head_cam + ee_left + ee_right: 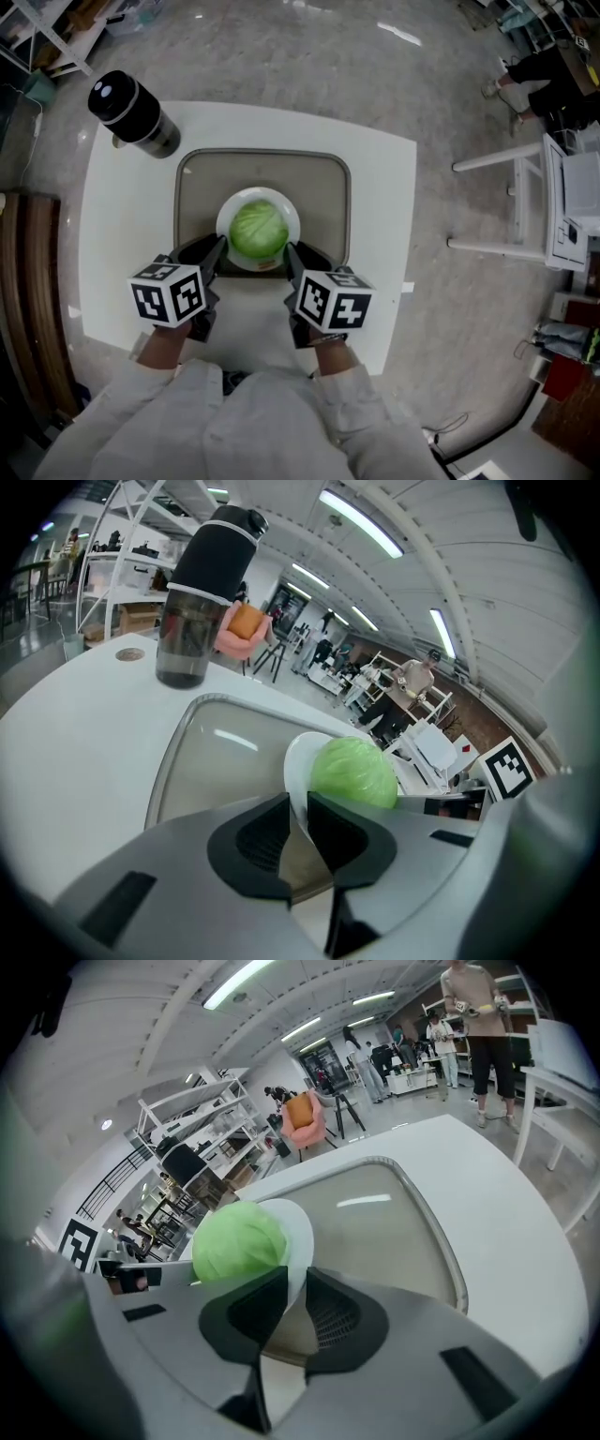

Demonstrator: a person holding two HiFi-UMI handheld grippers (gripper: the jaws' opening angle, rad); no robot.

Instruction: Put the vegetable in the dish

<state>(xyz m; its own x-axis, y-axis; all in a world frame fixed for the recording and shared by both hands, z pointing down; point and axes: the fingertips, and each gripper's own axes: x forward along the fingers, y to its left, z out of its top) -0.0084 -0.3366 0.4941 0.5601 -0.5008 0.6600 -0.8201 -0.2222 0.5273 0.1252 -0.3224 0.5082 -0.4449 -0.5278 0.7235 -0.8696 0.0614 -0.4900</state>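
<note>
Round cabbage [258,232] in dish [246,195]; left gripper [298,803], right gripper [297,1279] clamp dish.

A white square table [122,244] stands on a shiny grey floor [281,56]. Its top is flat and smooth. Two things sit right on it. One is a big grey-brown tray [197,216] with round corners, and it lies flat in the middle of the table. The other is a dark bottle [136,114] with a black lid. It stands up straight at the far left corner, near the tray but not touching it.
</note>
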